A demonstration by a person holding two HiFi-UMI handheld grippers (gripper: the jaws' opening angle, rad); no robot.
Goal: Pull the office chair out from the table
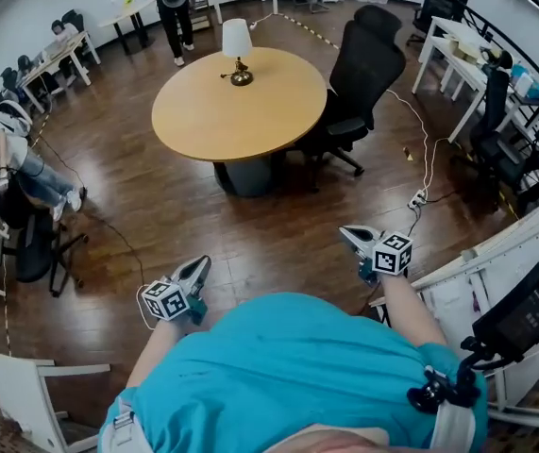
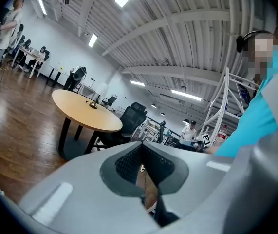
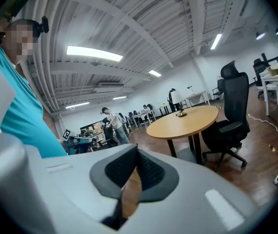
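Observation:
A black office chair (image 1: pixel 363 74) with a headrest stands tucked against the right side of a round wooden table (image 1: pixel 239 102). It shows too in the left gripper view as the chair (image 2: pixel 130 121) behind the table (image 2: pixel 83 111), and in the right gripper view as the chair (image 3: pixel 233 108) right of the table (image 3: pixel 182 121). My left gripper (image 1: pixel 201 264) and right gripper (image 1: pixel 346 234) are held low in front of my body, well short of the table, over the wooden floor. Both are shut with nothing between them: the left gripper (image 2: pixel 141 156) and right gripper (image 3: pixel 137 165) show their pads together.
A small lamp (image 1: pixel 238 50) stands on the table. A cable runs to a power strip (image 1: pixel 418 198) on the floor right of the chair. White desks (image 1: pixel 458 55) and dark chairs line the right wall. People sit at the left (image 1: pixel 14 159); one person (image 1: pixel 175 8) stands at the back. A white chair (image 1: pixel 33 385) is at the lower left.

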